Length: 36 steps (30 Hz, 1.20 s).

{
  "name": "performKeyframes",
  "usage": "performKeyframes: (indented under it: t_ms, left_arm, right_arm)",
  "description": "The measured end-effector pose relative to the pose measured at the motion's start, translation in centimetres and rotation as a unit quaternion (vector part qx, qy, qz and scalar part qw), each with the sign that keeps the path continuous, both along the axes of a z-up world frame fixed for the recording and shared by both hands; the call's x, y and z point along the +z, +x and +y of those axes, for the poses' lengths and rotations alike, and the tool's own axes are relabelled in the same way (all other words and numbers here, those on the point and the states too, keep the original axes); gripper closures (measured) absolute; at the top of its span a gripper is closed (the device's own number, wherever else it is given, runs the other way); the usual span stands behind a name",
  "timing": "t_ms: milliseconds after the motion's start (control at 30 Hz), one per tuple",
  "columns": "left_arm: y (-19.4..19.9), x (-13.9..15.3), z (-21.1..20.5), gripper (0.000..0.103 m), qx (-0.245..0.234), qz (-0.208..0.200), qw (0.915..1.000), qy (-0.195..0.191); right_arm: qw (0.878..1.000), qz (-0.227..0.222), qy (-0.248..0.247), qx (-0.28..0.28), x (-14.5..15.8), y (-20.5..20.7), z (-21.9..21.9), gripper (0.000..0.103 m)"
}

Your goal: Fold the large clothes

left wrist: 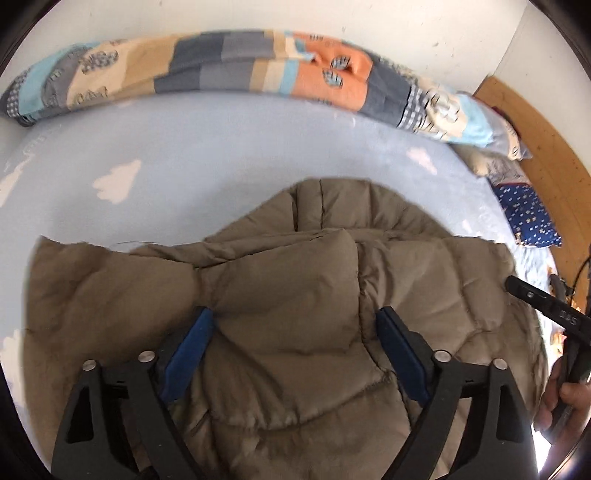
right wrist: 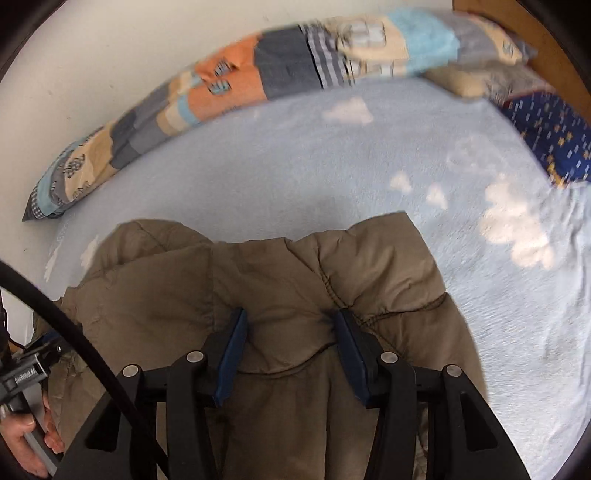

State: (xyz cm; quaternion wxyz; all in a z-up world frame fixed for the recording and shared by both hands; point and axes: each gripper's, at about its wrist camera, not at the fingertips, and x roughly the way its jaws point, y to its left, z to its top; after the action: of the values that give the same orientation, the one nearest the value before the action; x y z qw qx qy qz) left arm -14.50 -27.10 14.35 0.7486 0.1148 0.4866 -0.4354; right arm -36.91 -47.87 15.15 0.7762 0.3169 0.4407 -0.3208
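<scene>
A: Jacket?
B: Brown puffer jacket point(left wrist: 280, 295), bunched up on the light blue cloud-print sheet point(left wrist: 229, 147), near edge of bed.
A: Left gripper point(left wrist: 291, 321)?
B: Jaws wide apart, padding bulging between the blue pads point(left wrist: 188, 354). Pressed into it; real hold or not, can't tell.
A: Right gripper point(right wrist: 290, 325)?
B: Narrower gap, a fold of jacket point(right wrist: 258, 280) pinched between the pads, fabric puckered there.
A: Around it?
B: Long patchwork pillow point(left wrist: 236, 70) along the white wall point(left wrist: 406, 22), dark blue starred pillow point(left wrist: 528, 218) at the wooden headboard point(left wrist: 539, 122).
</scene>
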Motion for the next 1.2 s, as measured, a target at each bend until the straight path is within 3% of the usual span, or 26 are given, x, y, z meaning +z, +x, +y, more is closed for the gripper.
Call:
performKeyframes:
  t_ms: [100,200,400,500,600,733,800,900,1033,1133,1200]
  left_arm:
    - [-1.7,3.2,3.8,0.014,0.017,-0.039,0.9989,-0.018]
    - [-3.6,4.8,8.7,0.014,0.039,-0.041,0.9981,-0.023]
    - [-8.5,3.8,16.3,0.014,0.089,-0.068,0.9936,0.011]
    - [-10.0,1.9,18.5,0.014,0.122,-0.068,0.9900,0.022]
    - [-9.9,-0.7,19.1,0.014,0.133,-0.055,0.9890,0.033]
    - [-9.2,-2.5,18.1,0.009,0.115,-0.065,0.9896,0.056]
    - [-8.5,-3.5,17.7,0.006,0.116,-0.041,0.9905,0.063]
    - [-7.3,-4.5,17.6,0.001,0.116,-0.018,0.9912,0.062]
    - [-8.3,-2.8,17.8,0.005,0.127,-0.049,0.9896,0.045]
    - [-10.3,-0.3,17.6,0.006,0.114,-0.090,0.9892,0.018]
    - [-11.4,0.8,17.0,0.006,0.099,-0.105,0.9895,-0.004]
  right_arm:
    - [0.999,-0.032,-0.039,0.017,4.3,-1.6,3.0,0.049]
    - [0.996,-0.050,-0.069,0.036,7.3,-4.2,6.9,0.048]
    - [0.993,-0.050,-0.086,0.057,7.3,-7.9,14.6,0.044]
    - [0.994,-0.061,-0.066,0.058,7.2,-8.2,17.4,0.044]
    - [0.993,-0.066,-0.062,0.076,7.1,-7.3,19.6,0.044]
    - [0.990,-0.030,-0.069,0.121,5.1,-4.2,21.7,0.044]
    - [0.989,0.003,-0.078,0.128,3.3,-2.9,21.4,0.039]
    - [0.990,0.018,-0.056,0.128,1.0,-2.3,20.8,0.037]
    - [0.990,0.019,-0.049,0.132,0.5,-2.2,20.3,0.037]
    - [0.993,-0.021,-0.035,0.113,2.9,-4.5,19.9,0.038]
    - [0.993,-0.032,-0.058,0.094,4.8,-6.6,19.6,0.036]
